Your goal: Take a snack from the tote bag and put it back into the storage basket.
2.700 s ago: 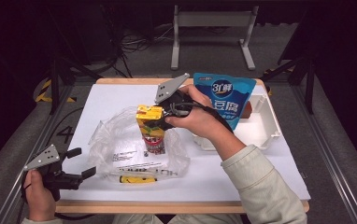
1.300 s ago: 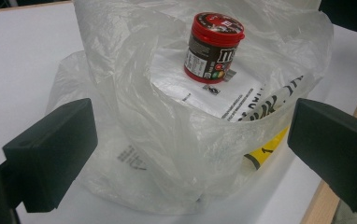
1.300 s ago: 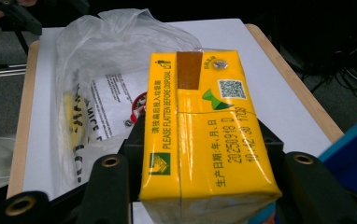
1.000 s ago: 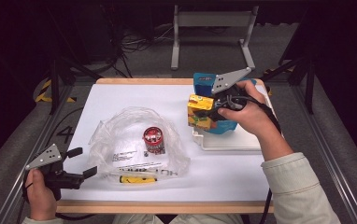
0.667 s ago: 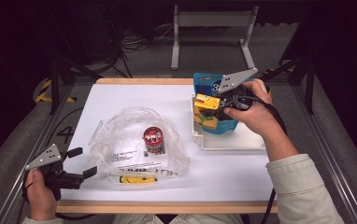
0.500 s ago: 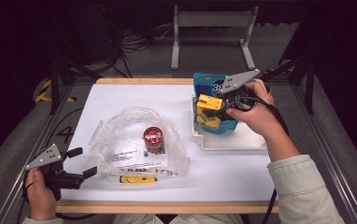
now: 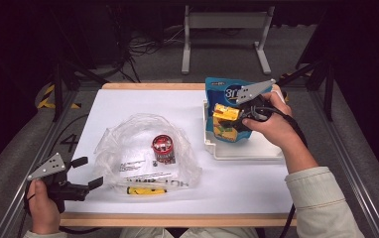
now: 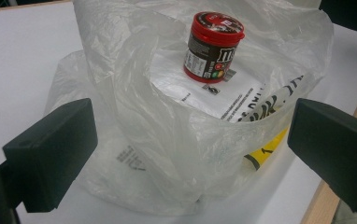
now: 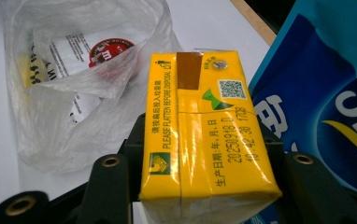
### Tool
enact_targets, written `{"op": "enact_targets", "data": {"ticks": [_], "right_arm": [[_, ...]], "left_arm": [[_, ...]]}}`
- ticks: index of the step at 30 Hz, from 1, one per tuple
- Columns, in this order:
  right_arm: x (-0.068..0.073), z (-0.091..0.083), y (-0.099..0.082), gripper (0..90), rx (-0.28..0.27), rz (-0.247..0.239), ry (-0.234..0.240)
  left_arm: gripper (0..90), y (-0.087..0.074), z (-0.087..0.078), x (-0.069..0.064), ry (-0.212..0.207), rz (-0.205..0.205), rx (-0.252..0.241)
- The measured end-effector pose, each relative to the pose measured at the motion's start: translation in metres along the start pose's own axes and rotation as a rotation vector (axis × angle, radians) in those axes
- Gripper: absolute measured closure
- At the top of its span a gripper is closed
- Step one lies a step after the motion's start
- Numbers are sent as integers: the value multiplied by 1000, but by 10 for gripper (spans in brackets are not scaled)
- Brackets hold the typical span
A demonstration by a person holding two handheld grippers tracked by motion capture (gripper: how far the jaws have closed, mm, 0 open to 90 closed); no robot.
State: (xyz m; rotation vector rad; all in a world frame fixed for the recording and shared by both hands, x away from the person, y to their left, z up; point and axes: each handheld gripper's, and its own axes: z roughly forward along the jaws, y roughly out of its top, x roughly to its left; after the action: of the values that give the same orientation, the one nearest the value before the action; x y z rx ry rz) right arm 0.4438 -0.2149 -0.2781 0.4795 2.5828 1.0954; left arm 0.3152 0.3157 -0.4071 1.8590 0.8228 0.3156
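Since the earlier frames the right gripper (image 7: 233, 117) has carried the yellow carton (image 7: 225, 112) from over the plastic bag (image 7: 148, 153) across to the white tray (image 7: 247, 150), and now holds it low against the blue pouch (image 7: 224, 89) standing there. Its jaws are clamped on the carton's sides. The right gripper view adds the carton's printed top, with a brown tape strip and date code, which the high view cannot resolve. The left gripper (image 7: 86, 172) rests at the table's near left corner, jaws apart and holding nothing. Its own view shows the red-lidded tub (image 8: 212, 46) upright inside the bag.
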Motion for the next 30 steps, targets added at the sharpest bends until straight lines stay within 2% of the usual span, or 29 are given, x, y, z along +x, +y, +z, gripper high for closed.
{"op": "enact_targets", "data": {"ticks": [30], "right_arm": [[-3,33,-40,539,58,28,15]], "left_arm": [[22,0,0,0,-2,-2,-1]]}}
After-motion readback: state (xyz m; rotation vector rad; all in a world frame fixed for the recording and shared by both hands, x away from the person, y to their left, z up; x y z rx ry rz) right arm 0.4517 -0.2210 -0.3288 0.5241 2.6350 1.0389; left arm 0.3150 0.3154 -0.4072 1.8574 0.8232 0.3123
